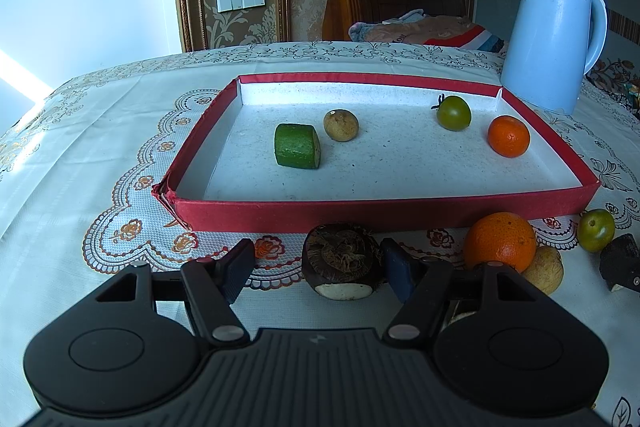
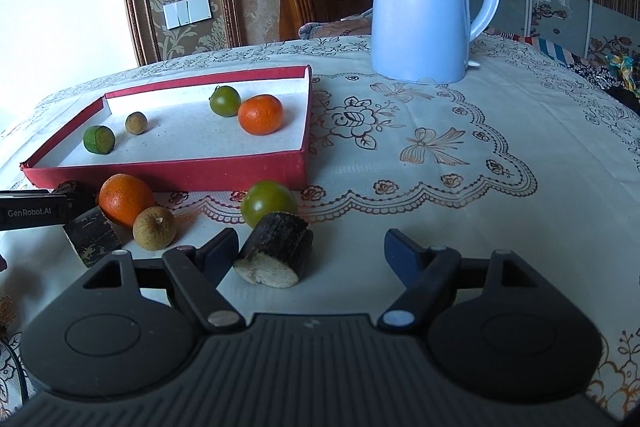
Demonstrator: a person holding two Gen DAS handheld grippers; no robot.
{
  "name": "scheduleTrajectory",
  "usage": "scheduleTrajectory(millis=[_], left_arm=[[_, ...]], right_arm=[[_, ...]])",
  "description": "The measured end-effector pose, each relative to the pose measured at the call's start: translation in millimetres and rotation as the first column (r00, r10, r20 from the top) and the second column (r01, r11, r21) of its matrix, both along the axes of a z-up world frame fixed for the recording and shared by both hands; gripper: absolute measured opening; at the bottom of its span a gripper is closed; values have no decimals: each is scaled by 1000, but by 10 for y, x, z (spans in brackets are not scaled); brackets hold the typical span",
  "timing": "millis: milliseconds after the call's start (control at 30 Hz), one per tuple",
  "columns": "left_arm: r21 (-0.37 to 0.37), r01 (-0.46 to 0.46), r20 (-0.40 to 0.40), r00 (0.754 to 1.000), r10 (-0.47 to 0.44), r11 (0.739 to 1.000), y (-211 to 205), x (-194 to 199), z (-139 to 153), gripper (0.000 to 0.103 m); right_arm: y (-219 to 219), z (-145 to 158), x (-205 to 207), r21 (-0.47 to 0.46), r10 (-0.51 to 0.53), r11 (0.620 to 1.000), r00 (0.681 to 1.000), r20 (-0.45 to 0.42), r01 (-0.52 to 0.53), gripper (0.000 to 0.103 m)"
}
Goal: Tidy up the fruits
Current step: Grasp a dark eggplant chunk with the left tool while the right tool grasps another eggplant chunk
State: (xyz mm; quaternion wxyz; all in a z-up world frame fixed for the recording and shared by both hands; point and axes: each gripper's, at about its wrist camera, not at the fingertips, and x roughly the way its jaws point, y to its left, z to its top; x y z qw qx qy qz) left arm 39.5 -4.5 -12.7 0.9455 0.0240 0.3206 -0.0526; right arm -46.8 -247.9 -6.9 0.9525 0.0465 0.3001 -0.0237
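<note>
**Fruit in and beside the red tray**

A shallow rectangular cardboard tray [image 1: 384,215], red outside and speckled white inside, lies on the counter [image 1: 100,155] under an embroidered, lace-patterned cloth. One near corner of its rim is torn.

Inside are 4 pieces: 1 green cucumber chunk [image 1: 297,146], a short cylinder on its side with its cut face turned to the right in the left wrist view; 1 small round tan longan [image 1: 341,125] just beside it; 1 glossy green tomato [image 1: 453,113] with a dark stalk; and 1 smooth tangerine [image 1: 509,136] near the right wall.

In front of the tray lie 6 more: 1 pebbly-skinned orange [image 2: 126,199], 1 tan longan [image 2: 154,228] touching it, 1 green tomato [image 2: 269,203], and 3 dark, rough-barked pieces with pale cut faces.

The left tool [image 1: 318,269] has its fingers spread around 1 dark round-topped piece [image 1: 342,263]; its right finger looks to touch the piece, while the left stands clear.

The right tool [image 2: 310,253] is spread wide. A dark cylindrical stub [image 2: 276,253] lies between its fingers, against the left finger and well apart from the right, its long axis running toward the camera and its pale cut end facing it. Another dark chunk [image 2: 93,235] sits left of it.

1 smooth, pale blue plastic kettle [image 2: 424,3] stands upright behind the tray.
</note>
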Motion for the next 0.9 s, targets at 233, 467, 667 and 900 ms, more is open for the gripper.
scheduleTrajectory(millis=[233,467,667,900], left_arm=[[0,-3,-2,1000,3,1000,-2,2,-3,70],[0,-3,-2,1000,3,1000,-3,2,-3,70],[0,-3,-2,1000,3,1000,-3,2,-3,70],[0,-3,-2,1000,3,1000,-4,2,-3,70]], right_arm=[[1,6,-11,-3,1,1000,1000,7,-1,75],[32,16,-28,-22,9,1000,1000,20,-8,67],[39,19,-34,-17,25,1000,999,26,-24,59],[87,2,9,-7,54,999,999,1,-54,44]])
